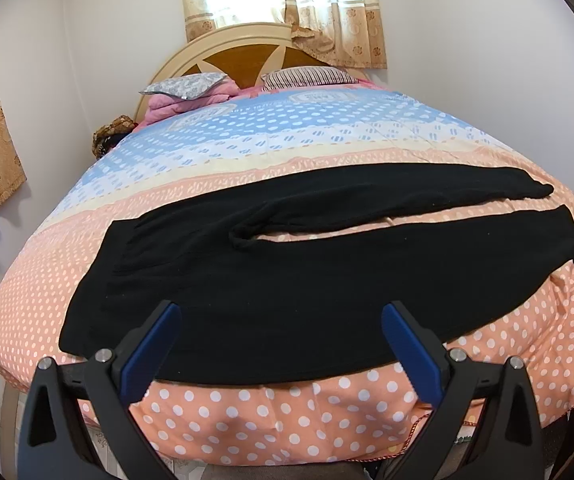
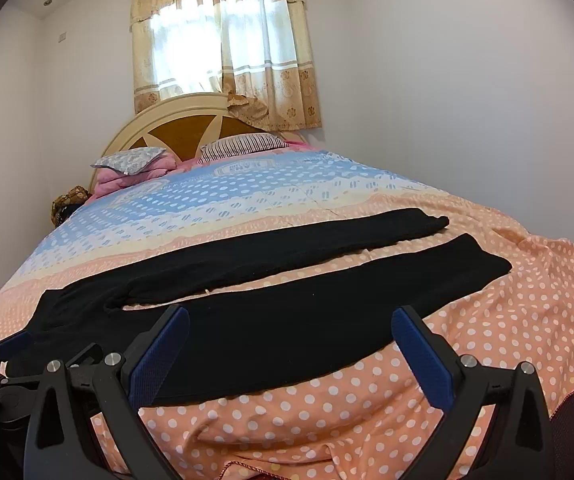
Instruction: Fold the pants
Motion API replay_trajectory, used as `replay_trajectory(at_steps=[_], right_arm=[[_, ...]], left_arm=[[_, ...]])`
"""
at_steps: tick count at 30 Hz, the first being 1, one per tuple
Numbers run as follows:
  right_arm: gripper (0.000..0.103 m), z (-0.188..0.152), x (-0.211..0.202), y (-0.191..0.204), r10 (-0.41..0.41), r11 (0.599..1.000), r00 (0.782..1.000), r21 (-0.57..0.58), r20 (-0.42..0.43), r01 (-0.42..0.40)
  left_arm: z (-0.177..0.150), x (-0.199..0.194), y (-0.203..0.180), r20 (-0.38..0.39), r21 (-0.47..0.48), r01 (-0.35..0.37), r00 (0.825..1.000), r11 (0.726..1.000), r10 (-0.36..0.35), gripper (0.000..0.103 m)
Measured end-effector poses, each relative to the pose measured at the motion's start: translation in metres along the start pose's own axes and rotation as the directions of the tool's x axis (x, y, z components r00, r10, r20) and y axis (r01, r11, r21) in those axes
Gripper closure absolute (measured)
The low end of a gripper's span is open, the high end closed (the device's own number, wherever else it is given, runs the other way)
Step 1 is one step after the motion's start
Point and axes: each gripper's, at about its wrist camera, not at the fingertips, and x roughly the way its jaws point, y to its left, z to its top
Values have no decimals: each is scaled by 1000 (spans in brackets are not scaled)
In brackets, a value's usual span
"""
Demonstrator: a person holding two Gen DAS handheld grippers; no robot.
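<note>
On top of the big bed with the orange, white-dotted quilt (image 1: 487, 352), the soft black pants (image 1: 271, 280) lie spread out flat, close to the near edge. The waist end is at the left and the two long legs reach to the right, with a thin strip of quilt showing between them. No fold has been made yet, so I think the job is only at its start. The left gripper with blue pads (image 1: 281, 344) hangs over the near edge of the pants by the waist end, its two fingers spread wide with nothing between them. The right gripper with blue pads (image 2: 291, 354) hangs over the near leg, and it too is wide and holds nothing. Neither one is touching the cloth, as far as I can tell. All the folding is left to do: most likely one leg goes over the other, and then the long shape gets folded up short. Pillows and a pink blanket sit far away by the round wooden headboard (image 2: 175, 128).
</note>
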Motion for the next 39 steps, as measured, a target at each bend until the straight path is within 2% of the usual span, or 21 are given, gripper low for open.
replay_trajectory(at_steps=[39], right_arm=[[1, -3, 0, 5, -4, 1000, 1000, -8, -1, 4]], left_arm=[[-2, 1, 3, 2, -2, 0, 1000, 1000, 0, 0]])
